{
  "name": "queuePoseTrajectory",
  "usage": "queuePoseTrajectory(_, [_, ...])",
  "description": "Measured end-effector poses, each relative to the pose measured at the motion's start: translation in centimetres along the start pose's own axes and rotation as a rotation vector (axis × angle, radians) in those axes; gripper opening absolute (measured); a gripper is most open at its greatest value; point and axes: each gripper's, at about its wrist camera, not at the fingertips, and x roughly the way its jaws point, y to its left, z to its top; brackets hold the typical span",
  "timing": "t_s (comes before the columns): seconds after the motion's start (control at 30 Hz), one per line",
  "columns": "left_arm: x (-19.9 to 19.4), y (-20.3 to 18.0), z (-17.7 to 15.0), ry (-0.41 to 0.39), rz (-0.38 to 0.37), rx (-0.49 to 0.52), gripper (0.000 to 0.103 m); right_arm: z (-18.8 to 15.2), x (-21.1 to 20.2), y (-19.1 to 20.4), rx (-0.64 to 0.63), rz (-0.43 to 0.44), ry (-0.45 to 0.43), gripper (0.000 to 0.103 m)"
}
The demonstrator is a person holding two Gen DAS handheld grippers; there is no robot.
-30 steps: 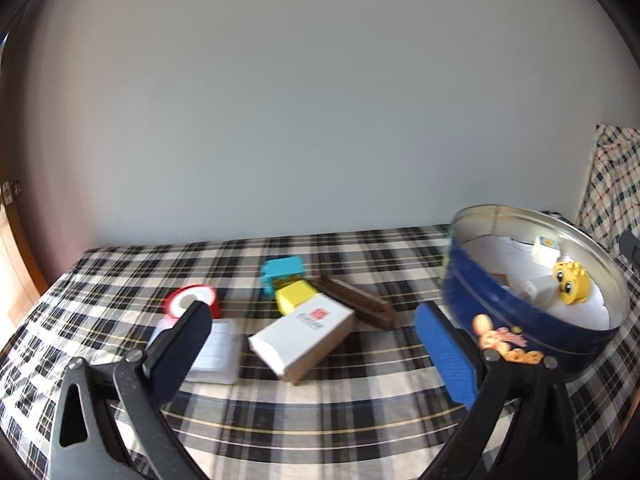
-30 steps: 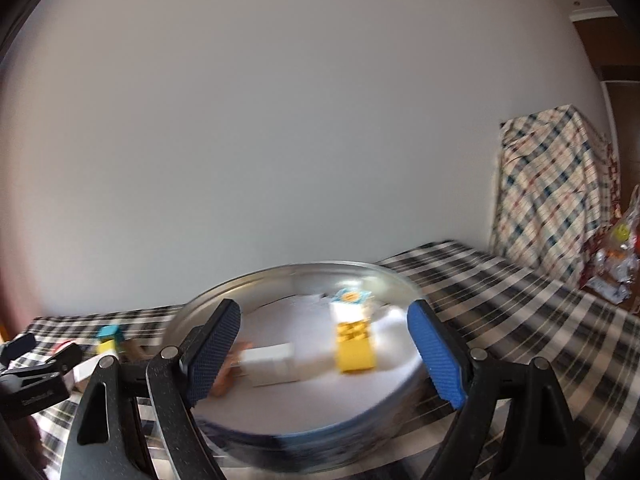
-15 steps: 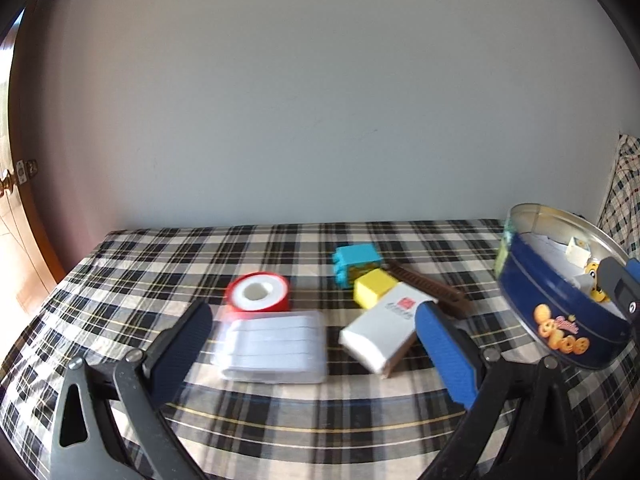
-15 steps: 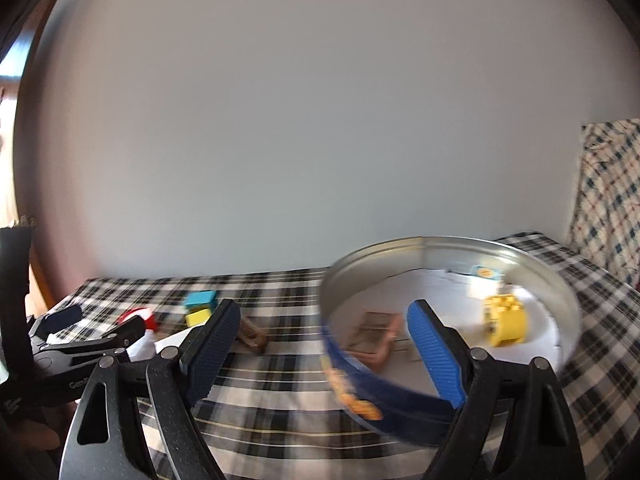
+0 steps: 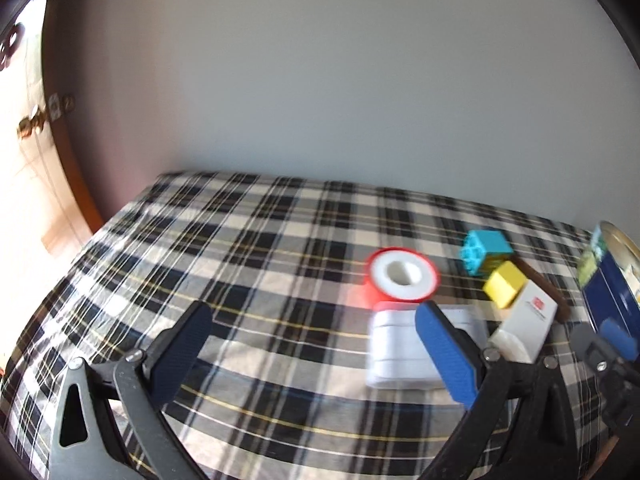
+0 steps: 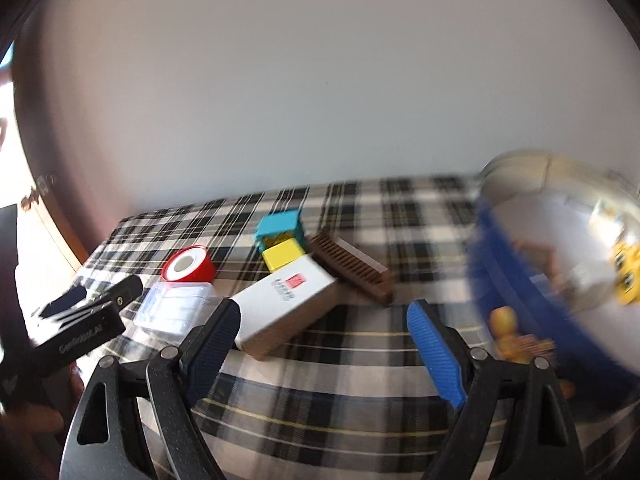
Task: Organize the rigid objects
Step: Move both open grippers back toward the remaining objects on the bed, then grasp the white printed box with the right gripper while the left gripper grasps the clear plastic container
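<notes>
On the plaid cloth lie a red tape roll (image 5: pixel 403 274) (image 6: pixel 188 267), a clear plastic case (image 5: pixel 400 350) (image 6: pixel 174 309), a white box with a red logo (image 5: pixel 526 326) (image 6: pixel 282 300), a yellow block (image 5: pixel 505 283) (image 6: pixel 283 254), a teal block (image 5: pixel 485 250) (image 6: pixel 278 225) and a brown comb (image 6: pixel 351 273). A blue round tin (image 6: pixel 556 280) (image 5: pixel 612 292) at the right holds a yellow toy (image 6: pixel 626 276) and small pieces. My left gripper (image 5: pixel 314 354) is open and empty, left of the objects. My right gripper (image 6: pixel 324 344) is open and empty, just before the white box.
A pale wall stands behind the cloth-covered surface (image 5: pixel 248 264). A wooden door edge (image 5: pixel 76 184) is at the far left. The left gripper's body (image 6: pixel 76 328) shows at the left in the right wrist view.
Both views have swung left. The tin has moved from centre to the right edge in the right wrist view, and the loose objects now lie ahead of the right gripper.
</notes>
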Motion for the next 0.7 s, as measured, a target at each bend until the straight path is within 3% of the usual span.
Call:
queuePoseTrajectory(0.23, [0.1,2.9,0.6,0.008,0.027,-0.105,0.103,0.5,5.4,2.2,0.083,0.005,0.153,0.087])
queuePoseTrajectory(0.5, [0.3,3.5,0.7,0.021,0.049,-0.11,0.103,1.2,7.0,4.1,-0.001,-0.069,0.187,0.085])
queuePoseTrajectory(0.7, [0.6,2.8,0.5,0.04,0.005,-0.095,0.103,0.2,6.1,4.0,-0.165,-0.082,0.215,0.053])
